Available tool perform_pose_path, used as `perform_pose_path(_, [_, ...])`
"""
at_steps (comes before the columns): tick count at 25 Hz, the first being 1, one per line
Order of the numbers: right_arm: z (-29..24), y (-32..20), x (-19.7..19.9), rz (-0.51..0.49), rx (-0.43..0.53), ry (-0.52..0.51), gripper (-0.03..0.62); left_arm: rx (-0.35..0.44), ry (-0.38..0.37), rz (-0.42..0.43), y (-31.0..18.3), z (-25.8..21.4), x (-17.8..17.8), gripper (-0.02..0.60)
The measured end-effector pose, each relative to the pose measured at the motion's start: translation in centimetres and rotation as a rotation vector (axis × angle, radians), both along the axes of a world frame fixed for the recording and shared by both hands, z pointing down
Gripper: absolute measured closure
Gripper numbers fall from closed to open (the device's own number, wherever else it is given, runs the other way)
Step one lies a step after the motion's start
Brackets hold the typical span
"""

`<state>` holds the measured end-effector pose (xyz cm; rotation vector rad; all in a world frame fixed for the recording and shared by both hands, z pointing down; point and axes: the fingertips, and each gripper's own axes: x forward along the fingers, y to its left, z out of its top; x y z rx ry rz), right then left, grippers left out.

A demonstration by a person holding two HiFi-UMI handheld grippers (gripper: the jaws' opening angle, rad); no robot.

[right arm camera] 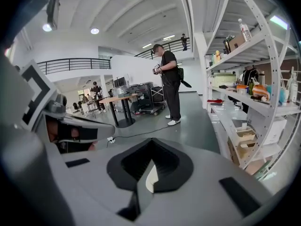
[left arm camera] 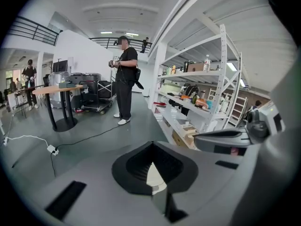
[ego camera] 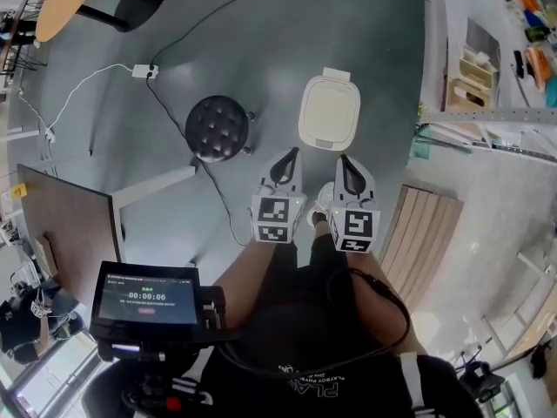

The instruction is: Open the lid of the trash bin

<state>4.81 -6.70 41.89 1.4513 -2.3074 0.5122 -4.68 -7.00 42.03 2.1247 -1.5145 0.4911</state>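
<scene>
Left tool (ego camera: pixel 287 160) and right tool (ego camera: pixel 347 165) each have jaws pressed together on nothing, held side by side above the grey floor (ego camera: pixel 261 42), white trash bin (ego camera: pixel 335 77) standing just ahead of them, lid (ego camera: pixel 330 111) down, black stool (ego camera: pixel 217 127) at its left.

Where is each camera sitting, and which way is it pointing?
Head view: on the person's head, facing steeply down at the trash bin, left gripper and right gripper; own torso shows.
Left gripper view: on that gripper, facing level across the room; its shut jaws show.
Right gripper view: likewise, level; shut jaws show.
Both gripper views share the standing person and shelves.
</scene>
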Motion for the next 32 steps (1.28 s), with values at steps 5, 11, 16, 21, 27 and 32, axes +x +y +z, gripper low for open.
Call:
perform_pose_path(5, [3.5,-0.9,-0.1,-0.005,-0.045,0.007,0.594,-0.017,-0.013,0.002,-1.2,3.1,-0.5,0.584])
perform_pose_path(11, [7.2,-1.0,-0.1,0.002,-0.087,0.012,0.594,-0.051,-0.003,0.030,-1.6,6.4,0.1,0.584])
perform_pose_path(16, [7.6,0.5,-0.6,0.008,-0.116,0.017,0.594,-0.107,0.004,0.052,0.3,7.5,0.1,0.584])
perform_pose_path(21, [9.1,0.8,-1.1,0.003,-0.151,0.015,0.594,-0.152,0.024,0.041,1.1,9.6,0.4,0.584])
perform_pose_path(27, [15.0,0.6,-1.1,-0.021,-0.181,0.014,0.594,-0.168,0.021,0.029,1.2,15.4,0.8,0.584])
perform_pose_path(32, [18.0,1.7,-0.6,-0.017,-0.226,0.024,0.594,-0.183,0.010,0.023,1.0,18.1,0.1,0.584])
